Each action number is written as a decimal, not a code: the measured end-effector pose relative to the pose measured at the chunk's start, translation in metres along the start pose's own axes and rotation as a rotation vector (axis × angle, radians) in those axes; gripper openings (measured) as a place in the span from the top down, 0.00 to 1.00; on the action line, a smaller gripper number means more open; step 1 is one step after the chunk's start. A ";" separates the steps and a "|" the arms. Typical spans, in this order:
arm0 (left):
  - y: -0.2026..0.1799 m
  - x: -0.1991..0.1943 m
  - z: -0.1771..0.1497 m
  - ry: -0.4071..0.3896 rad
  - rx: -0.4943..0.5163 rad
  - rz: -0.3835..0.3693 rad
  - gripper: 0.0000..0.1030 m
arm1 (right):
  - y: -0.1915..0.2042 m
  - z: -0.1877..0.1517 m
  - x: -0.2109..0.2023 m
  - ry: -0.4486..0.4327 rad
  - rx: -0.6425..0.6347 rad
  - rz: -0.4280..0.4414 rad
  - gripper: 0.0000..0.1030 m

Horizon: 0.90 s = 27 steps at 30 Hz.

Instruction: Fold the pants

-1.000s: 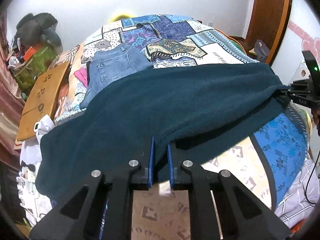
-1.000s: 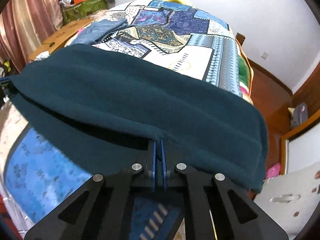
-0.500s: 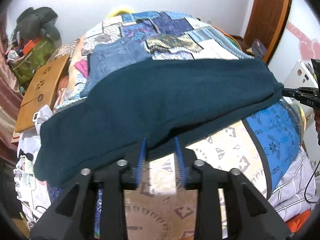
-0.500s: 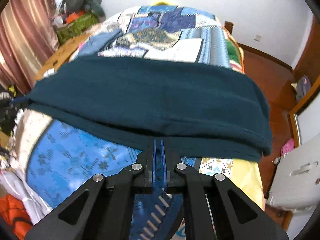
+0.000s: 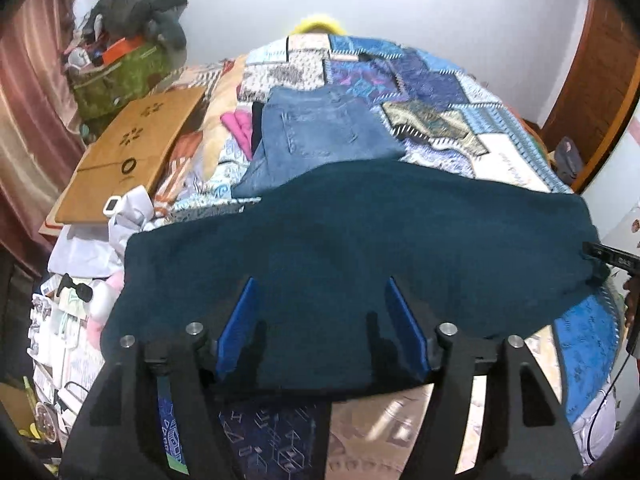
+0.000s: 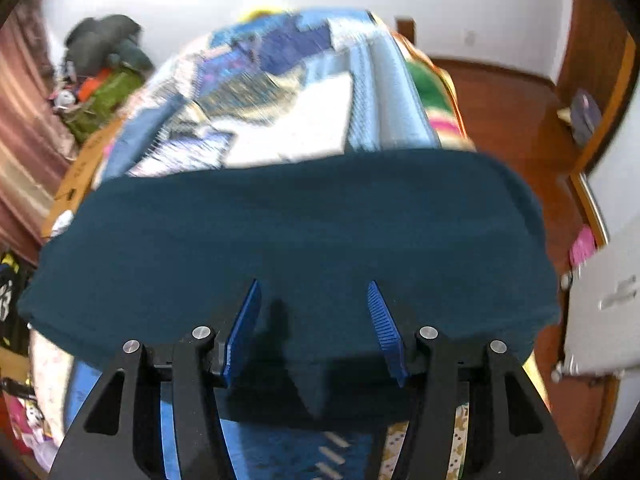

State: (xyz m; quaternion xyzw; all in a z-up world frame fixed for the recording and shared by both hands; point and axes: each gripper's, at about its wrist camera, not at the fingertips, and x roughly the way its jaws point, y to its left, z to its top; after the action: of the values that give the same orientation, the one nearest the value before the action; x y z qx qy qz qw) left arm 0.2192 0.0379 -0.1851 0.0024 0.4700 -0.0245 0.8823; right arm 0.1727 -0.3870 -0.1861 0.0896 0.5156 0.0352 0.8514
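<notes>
Now both tools have just been opening, left tool (image 5: 322, 330) and right tool (image 6: 314, 330) released over the teal pants (image 5: 360, 256).

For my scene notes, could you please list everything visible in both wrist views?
teal pants: one, dark teal, folded across the near end of the bed
jeans: one, blue denim, folded, beyond the pants
patchwork cover: one, blue and white, covering the bed
wooden board: one, tan, left of the bed
green bag: one, far left corner
grey bundle: one, above the bag
curtain: one, pinkish, far left
wooden floor: reddish brown, right of the bed
left gripper: black, blue pads, open over the pants, jaws just opening
right gripper: same, open, jaws just opening
</notes>
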 end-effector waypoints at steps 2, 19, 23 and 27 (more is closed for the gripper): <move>-0.002 0.012 -0.001 0.029 -0.001 -0.013 0.34 | -0.006 -0.009 -0.010 -0.025 -0.005 -0.008 0.50; -0.110 0.058 0.016 0.131 0.176 -0.174 0.23 | -0.082 -0.066 -0.087 -0.162 0.347 0.046 0.27; -0.129 0.066 0.020 0.145 0.203 -0.175 0.20 | -0.091 -0.061 -0.061 -0.119 0.434 0.128 0.27; -0.144 0.068 0.021 0.145 0.235 -0.175 0.20 | -0.108 -0.057 -0.028 -0.077 0.579 0.216 0.24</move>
State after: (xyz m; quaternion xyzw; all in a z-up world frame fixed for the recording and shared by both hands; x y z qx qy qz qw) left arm 0.2678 -0.1089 -0.2272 0.0663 0.5247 -0.1556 0.8343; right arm 0.1057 -0.4906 -0.2079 0.3838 0.4590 -0.0262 0.8008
